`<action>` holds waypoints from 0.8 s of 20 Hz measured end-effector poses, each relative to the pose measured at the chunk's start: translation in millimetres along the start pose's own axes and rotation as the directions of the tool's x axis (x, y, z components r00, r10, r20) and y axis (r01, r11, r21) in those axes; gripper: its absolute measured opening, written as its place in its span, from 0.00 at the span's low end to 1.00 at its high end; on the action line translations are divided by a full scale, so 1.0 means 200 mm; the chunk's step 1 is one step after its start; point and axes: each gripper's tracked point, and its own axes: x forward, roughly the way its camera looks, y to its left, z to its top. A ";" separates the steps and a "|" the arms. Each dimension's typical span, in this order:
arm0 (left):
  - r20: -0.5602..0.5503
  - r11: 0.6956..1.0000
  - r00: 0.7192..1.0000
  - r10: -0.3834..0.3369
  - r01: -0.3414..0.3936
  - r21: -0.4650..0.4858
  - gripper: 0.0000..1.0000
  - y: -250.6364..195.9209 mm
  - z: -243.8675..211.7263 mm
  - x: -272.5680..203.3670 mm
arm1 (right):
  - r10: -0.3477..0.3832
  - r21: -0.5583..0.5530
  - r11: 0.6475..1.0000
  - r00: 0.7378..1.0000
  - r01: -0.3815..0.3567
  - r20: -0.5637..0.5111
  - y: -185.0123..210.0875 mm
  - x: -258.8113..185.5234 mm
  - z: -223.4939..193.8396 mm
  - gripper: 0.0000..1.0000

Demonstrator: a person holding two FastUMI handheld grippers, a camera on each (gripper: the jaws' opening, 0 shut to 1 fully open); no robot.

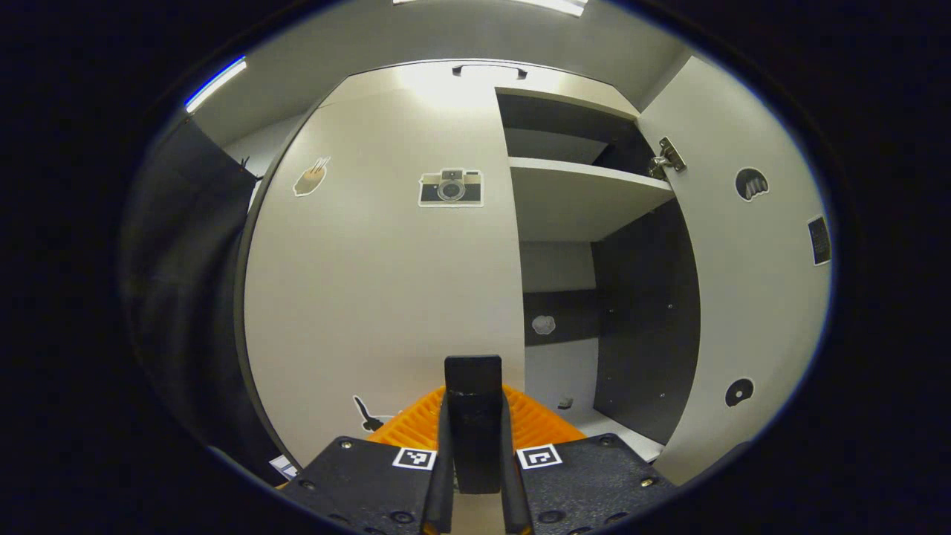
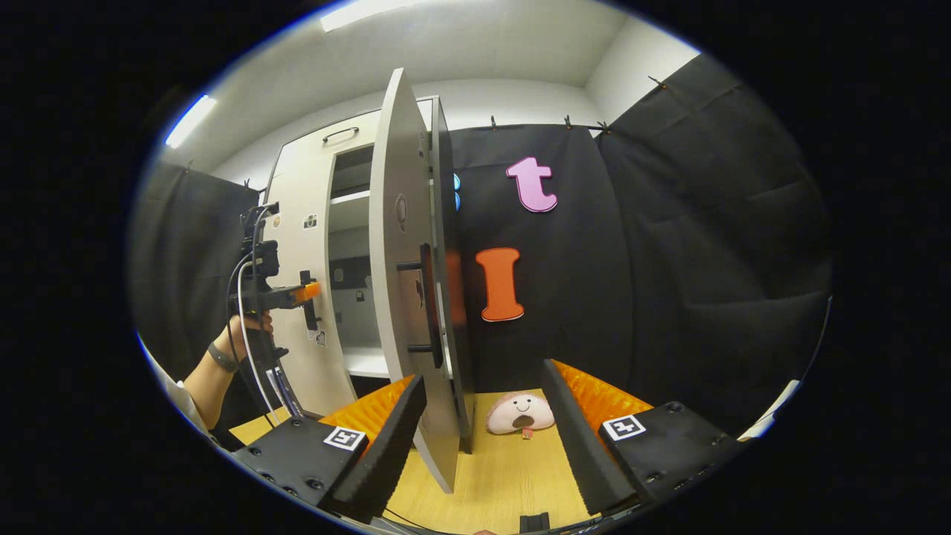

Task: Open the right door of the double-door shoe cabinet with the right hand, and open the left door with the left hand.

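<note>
Currently: right door [image 2: 401,245] swung open, right gripper [image 2: 483,438] jaws apart; left gripper [image 1: 473,423] jaws gripping left door [image 1: 386,282] handle [image 1: 473,375], ready to pull.

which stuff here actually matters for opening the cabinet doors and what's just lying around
Part of the job:
- closed pale left door of the shoe cabinet
- open pale right door with its dark bar handle
- left gripper, shut, at the left door
- right gripper, open, straddling the right door's edge

Just lying about:
- pink smiling plush toy on the wooden floor
- camera sticker
- inner shelf
</note>
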 end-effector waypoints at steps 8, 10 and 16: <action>-0.050 0.993 0.992 -0.115 0.113 -0.035 0.26 0.07 0.01 -0.32 | 0.011 0.009 1.000 1.000 -0.011 0.005 0.05 0.00 -0.03 1.00; -0.054 0.990 0.989 -0.136 0.134 -0.040 0.26 0.11 0.01 -0.40 | 0.010 0.024 1.000 1.000 -0.010 0.003 0.07 0.00 -0.04 1.00; -0.060 0.986 0.984 -0.166 0.165 -0.019 0.26 0.16 0.02 -0.50 | 0.007 0.056 0.998 1.000 -0.007 0.004 0.08 0.03 -0.05 1.00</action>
